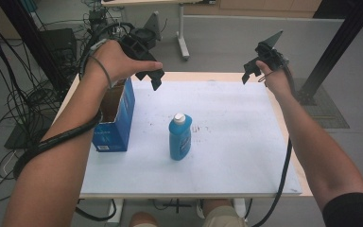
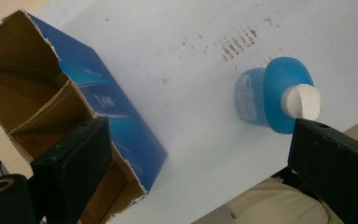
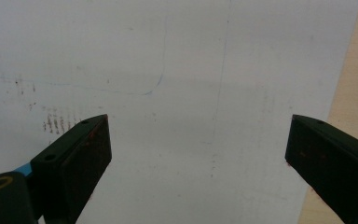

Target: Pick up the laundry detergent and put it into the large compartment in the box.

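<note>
Both grippers, left [image 1: 155,78] and right [image 1: 249,73], hover wide open and empty near the frame's top. The bottle [image 1: 180,137] stands upright at centre, just right of the open box [image 1: 118,118]. A sound approach, judging by this layout, closes level on the bottle's body below the cap [image 2: 302,101].

Your left tongs [image 2: 200,172] stand wide apart, holding nothing. At ten o'clock, a torn blue carton [image 2: 74,107] lies open. At two o'clock, a blue bottle [image 2: 275,95], white-capped, on the worktop [image 2: 182,56].

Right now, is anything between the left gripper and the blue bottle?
Nothing visible. The left gripper, jaws open, hovers above the blue box; only bare white board lies between it and the blue bottle, which stands apart from the box.
</note>
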### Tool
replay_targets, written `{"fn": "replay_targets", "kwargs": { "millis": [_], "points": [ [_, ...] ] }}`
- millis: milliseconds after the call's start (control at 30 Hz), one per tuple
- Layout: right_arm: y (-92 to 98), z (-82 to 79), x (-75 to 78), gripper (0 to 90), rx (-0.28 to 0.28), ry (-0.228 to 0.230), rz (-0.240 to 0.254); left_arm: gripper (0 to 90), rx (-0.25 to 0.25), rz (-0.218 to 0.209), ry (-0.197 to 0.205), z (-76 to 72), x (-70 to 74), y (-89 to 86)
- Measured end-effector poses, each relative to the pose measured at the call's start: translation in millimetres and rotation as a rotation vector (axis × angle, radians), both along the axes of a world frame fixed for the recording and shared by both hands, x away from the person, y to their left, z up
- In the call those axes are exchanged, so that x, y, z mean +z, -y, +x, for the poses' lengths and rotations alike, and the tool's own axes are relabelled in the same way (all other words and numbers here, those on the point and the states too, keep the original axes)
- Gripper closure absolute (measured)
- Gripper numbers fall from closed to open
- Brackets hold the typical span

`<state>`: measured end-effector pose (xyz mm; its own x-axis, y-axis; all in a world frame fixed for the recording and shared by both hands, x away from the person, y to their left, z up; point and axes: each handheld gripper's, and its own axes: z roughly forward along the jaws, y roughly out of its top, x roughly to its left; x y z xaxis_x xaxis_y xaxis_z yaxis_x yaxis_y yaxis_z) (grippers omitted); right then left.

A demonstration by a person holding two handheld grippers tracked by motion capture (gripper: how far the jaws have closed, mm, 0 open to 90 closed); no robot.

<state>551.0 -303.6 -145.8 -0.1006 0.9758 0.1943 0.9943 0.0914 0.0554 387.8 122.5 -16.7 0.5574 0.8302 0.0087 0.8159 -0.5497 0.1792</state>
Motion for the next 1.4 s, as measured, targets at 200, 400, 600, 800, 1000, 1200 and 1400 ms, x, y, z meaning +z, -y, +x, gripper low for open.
{"fn": "replay_targets", "kwargs": {
  "millis": [200, 400, 600, 800, 1000, 1200, 1400],
  "points": [
    [-0.6, -1.6, 1.2, 6.7, 0.0, 0.003, -0.001, 7.0, -0.002, 0.003, 0.0, -1.2, 1.2, 0.2],
    [-2.0, -2.1, 1.9, 6.7, 0.001, 0.004, -0.001, 6.9, -0.001, 0.006, 0.001, -2.9, 2.2, 0.6],
    [-2.9, -2.5, 2.8, 6.7, 0.004, 0.004, -0.001, 6.9, 0.0, 0.004, 0.001, -3.1, 2.8, 0.0],
    [-1.8, -3.0, 3.4, 6.7, 0.003, 0.005, -0.001, 7.0, 0.008, 0.001, -0.002, -2.3, 1.0, -0.1],
    [0.1, -3.7, 3.7, 6.7, 0.002, 0.007, 0.001, 7.0, -0.006, 0.007, -0.007, -1.2, 1.6, 4.6],
    [2.7, -5.0, 4.6, 6.7, -0.001, 0.009, 0.001, 7.0, -0.011, 0.003, -0.008, -1.1, 2.8, 8.0],
    [3.8, -5.2, 4.8, 6.7, -0.002, 0.01, 0.002, 7.0, -0.014, -0.001, -0.012, -0.4, 3.0, 8.5]
  ]
}}
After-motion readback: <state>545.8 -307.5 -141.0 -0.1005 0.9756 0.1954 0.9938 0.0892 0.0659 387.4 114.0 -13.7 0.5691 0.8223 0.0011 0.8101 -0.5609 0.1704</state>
